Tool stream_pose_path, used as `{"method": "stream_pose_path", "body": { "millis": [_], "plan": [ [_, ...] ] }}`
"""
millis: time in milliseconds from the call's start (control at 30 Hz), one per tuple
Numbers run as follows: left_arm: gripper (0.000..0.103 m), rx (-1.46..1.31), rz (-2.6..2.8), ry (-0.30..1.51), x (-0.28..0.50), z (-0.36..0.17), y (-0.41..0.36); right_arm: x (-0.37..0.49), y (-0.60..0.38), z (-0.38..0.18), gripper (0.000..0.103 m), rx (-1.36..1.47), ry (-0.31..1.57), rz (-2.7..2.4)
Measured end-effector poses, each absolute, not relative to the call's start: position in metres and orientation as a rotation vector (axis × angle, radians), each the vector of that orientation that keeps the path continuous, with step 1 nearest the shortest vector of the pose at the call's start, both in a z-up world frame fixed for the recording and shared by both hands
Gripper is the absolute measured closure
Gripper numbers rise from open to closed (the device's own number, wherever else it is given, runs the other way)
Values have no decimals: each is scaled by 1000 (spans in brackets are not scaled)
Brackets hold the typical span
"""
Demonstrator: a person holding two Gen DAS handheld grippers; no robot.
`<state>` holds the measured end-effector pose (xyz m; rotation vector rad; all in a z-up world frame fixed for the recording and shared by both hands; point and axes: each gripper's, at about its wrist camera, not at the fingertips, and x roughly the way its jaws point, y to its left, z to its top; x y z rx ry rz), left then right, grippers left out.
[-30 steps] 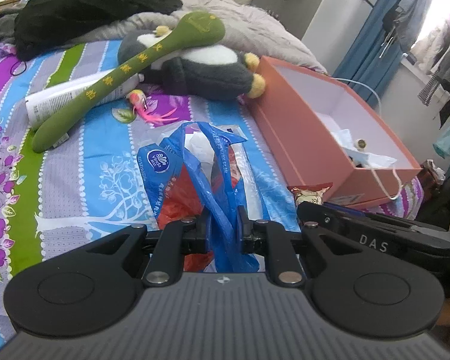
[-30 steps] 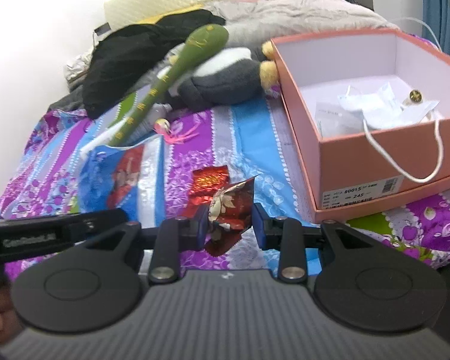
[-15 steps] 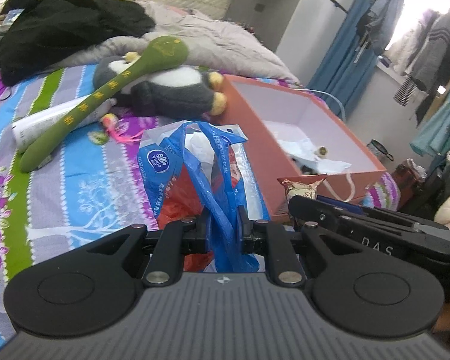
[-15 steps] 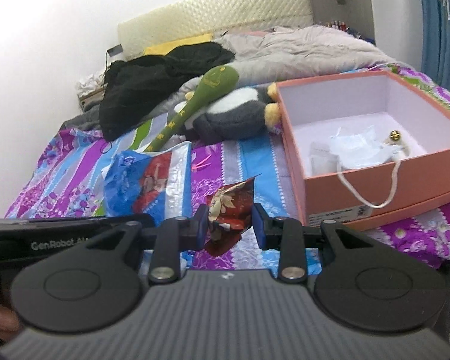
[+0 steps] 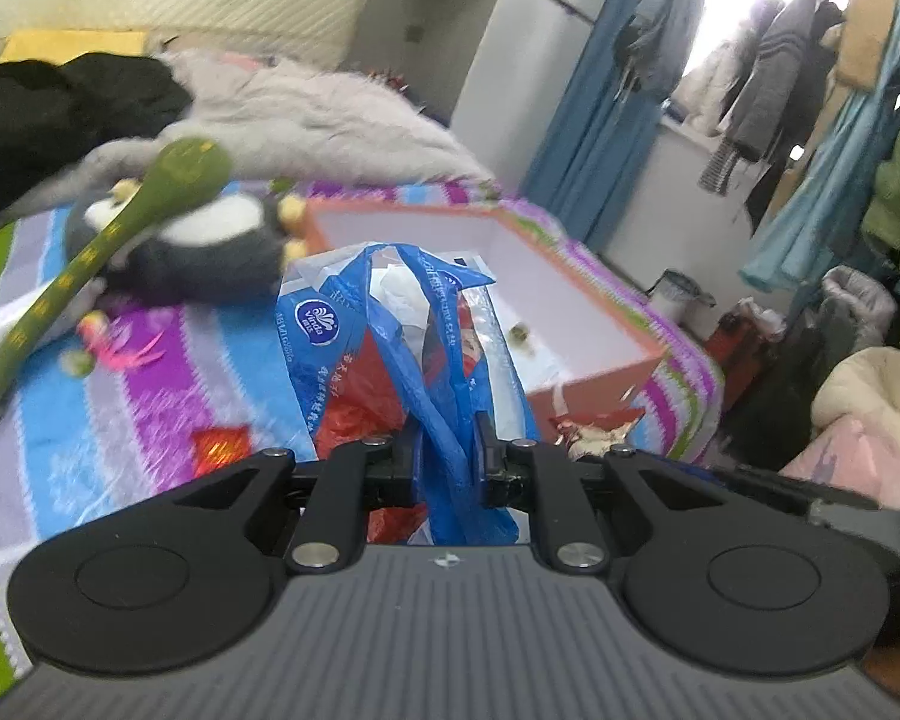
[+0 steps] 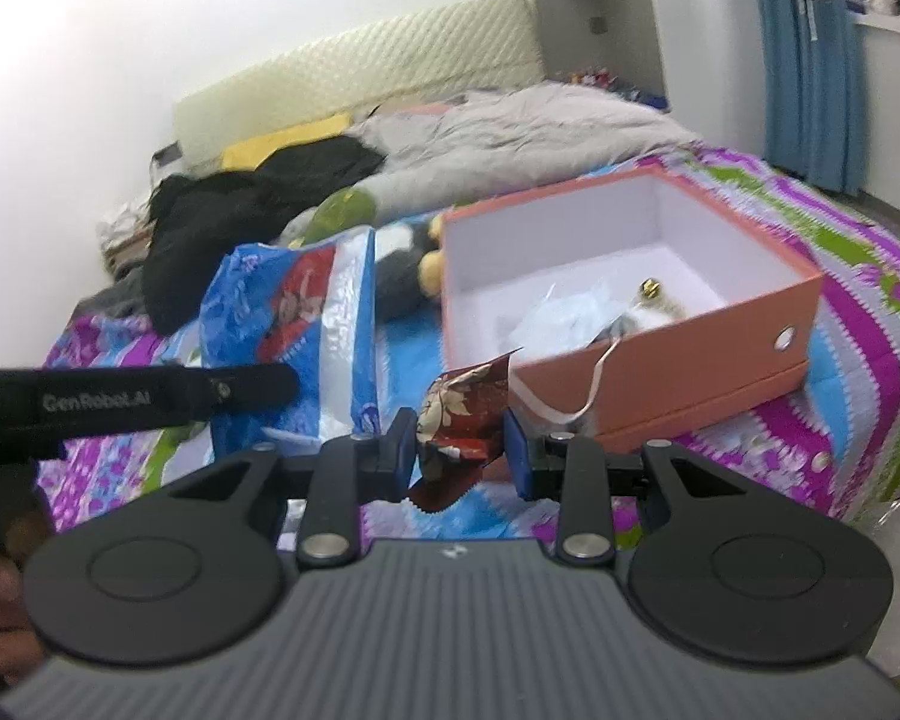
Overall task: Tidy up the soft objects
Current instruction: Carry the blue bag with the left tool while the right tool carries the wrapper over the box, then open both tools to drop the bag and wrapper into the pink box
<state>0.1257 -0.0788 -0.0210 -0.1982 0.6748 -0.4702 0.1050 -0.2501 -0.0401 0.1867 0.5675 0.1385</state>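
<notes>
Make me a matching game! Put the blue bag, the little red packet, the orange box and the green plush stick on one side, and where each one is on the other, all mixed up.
Things:
1. blue bag
2. red packet
3. orange box
4. green plush stick

Places:
A. lying across the penguin toy
B. pinched in the right claw
C. sitting open on the bed
D. pinched in the left claw

Pairs: 1-D, 2-B, 3-C, 4-A

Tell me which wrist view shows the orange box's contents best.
Right wrist: the orange box faces it open, showing crumpled white paper and a small gold item. In the left wrist view the blue plastic bag in the left gripper hides much of the interior.
</notes>
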Motion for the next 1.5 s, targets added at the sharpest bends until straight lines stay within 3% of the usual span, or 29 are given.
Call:
{"method": "stream_pose_path", "body": {
  "millis": [267,500,900,1167,1267,1367,1500],
  "plan": [
    [85,-197,-538,691,186,5,-115,148,-279,-15,68,159,503,78],
    [85,-152,-583,741,260,14,-154,214,-313,-8,68,178,558,58],
    [85,-98,-529,977,375,-28,-204,314,-367,-45,68,224,777,-67],
    [85,-62,-484,1095,413,-47,-217,333,-387,-65,66,250,872,-97],
    [76,-53,-466,1115,414,-50,-216,330,-389,-66,51,260,872,-100],
    [62,-49,-459,1100,411,-48,-214,327,-387,-66,50,237,871,-86],
    [62,-41,-458,1060,403,-42,-208,316,-382,-59,50,219,838,-80]
  ]
}}
